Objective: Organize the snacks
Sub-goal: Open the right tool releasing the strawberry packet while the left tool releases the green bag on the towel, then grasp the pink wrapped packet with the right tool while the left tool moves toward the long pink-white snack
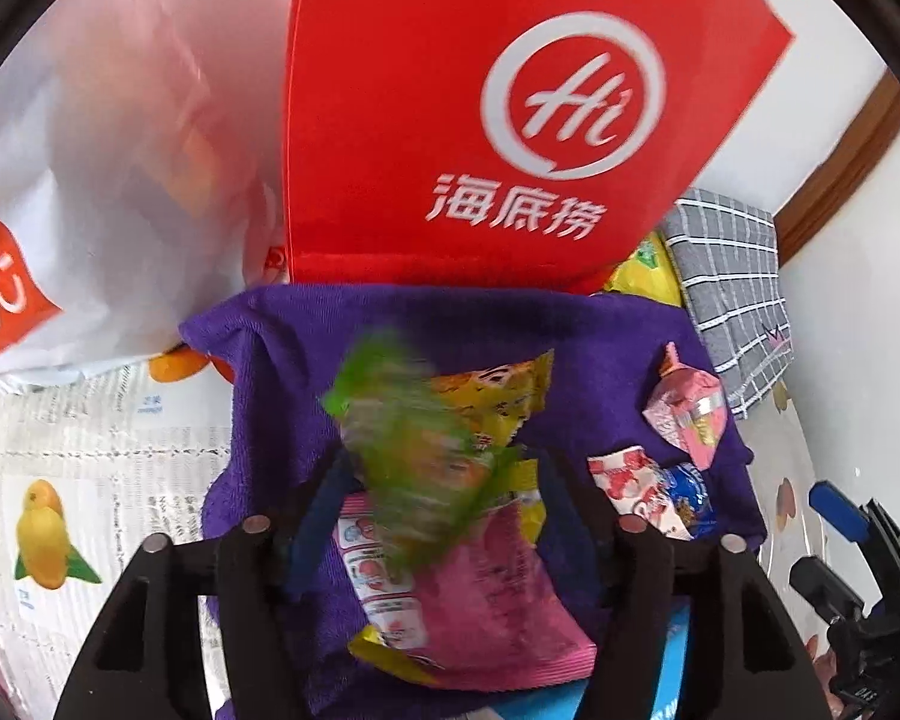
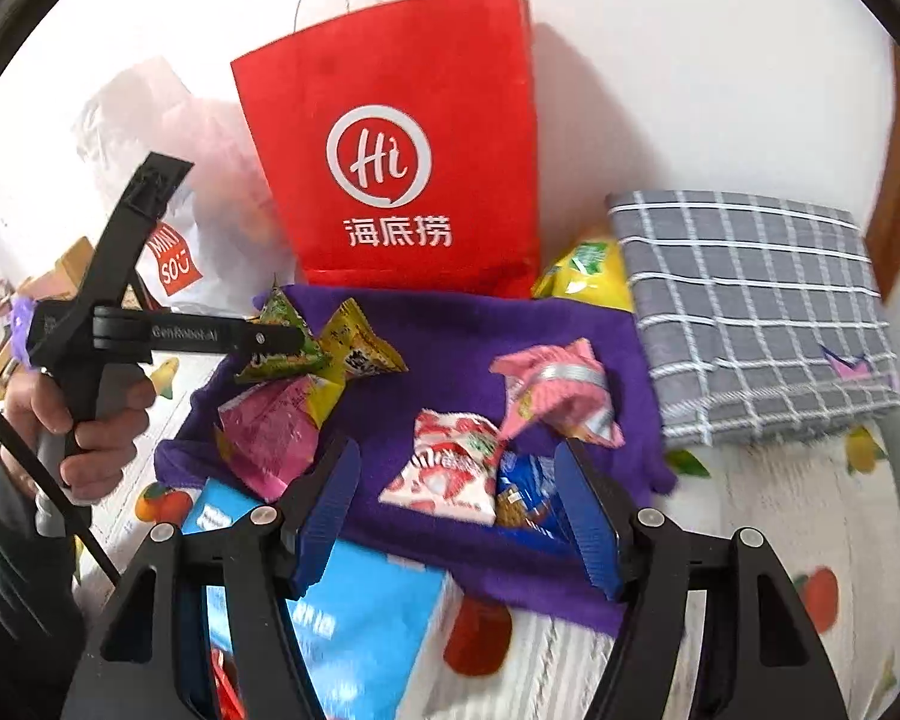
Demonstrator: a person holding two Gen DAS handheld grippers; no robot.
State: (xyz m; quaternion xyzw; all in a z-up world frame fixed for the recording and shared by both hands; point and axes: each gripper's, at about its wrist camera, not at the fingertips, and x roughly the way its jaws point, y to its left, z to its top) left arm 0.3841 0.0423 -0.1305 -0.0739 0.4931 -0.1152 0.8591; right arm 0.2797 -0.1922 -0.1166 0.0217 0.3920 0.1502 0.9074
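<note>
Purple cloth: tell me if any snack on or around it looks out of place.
One does. A yellow snack bag is wedged behind the purple cloth, between the red paper bag and the folded grey checked cloth, apart from the snacks on the purple cloth and mostly hidden.

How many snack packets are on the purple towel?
6: green packet, yellow packet and pink packet at left; pink-silver packet, strawberry packet, blue packet at right. Others may be hidden.
</note>
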